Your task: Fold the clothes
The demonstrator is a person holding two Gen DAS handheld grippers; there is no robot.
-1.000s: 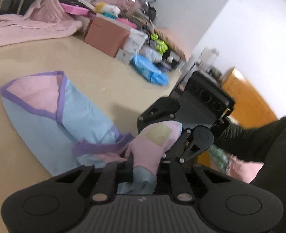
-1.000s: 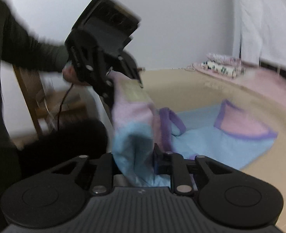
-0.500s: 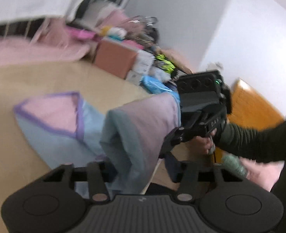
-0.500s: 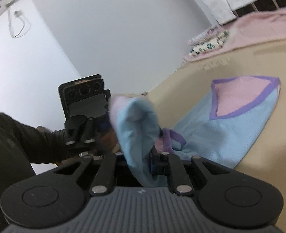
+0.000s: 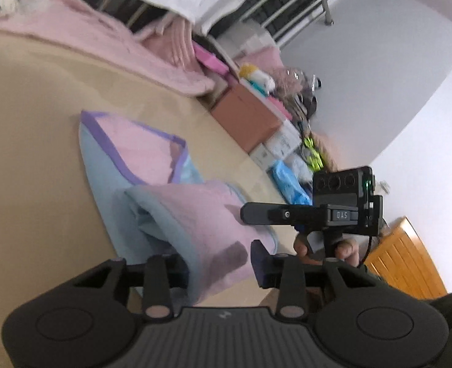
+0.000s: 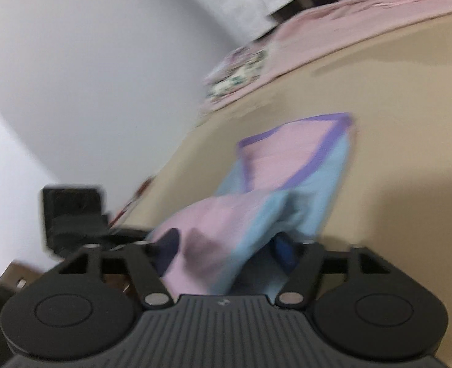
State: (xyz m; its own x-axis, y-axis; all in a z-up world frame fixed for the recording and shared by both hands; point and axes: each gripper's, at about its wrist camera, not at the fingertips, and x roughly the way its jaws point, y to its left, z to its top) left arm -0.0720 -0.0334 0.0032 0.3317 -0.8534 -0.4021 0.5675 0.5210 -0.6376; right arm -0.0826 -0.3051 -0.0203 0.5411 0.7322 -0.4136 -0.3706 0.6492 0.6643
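Note:
A light blue and pink garment with purple trim [image 5: 140, 165] lies on the beige table [image 5: 26, 116]. Its near end is folded over towards the far part. My left gripper [image 5: 219, 263] is open, its jaws wide apart with the folded cloth edge loose between them. My right gripper [image 6: 229, 248] is also open with the same fold [image 6: 226, 214] draped between its fingers. The right gripper also shows in the left wrist view [image 5: 311, 214], beside the fold. The left gripper shows at the left of the right wrist view [image 6: 72, 211].
A pink blanket [image 5: 81, 30] lies along the table's far edge. Boxes [image 5: 244, 116] and a heap of clutter stand beyond the table's right end, with a bunk bed frame [image 5: 287, 6] behind. An orange wooden piece of furniture [image 5: 403, 263] stands at the right.
Both grippers carried the garment's near end up and over towards the far part, then opened. The cloth now rests loose between the spread jaws.

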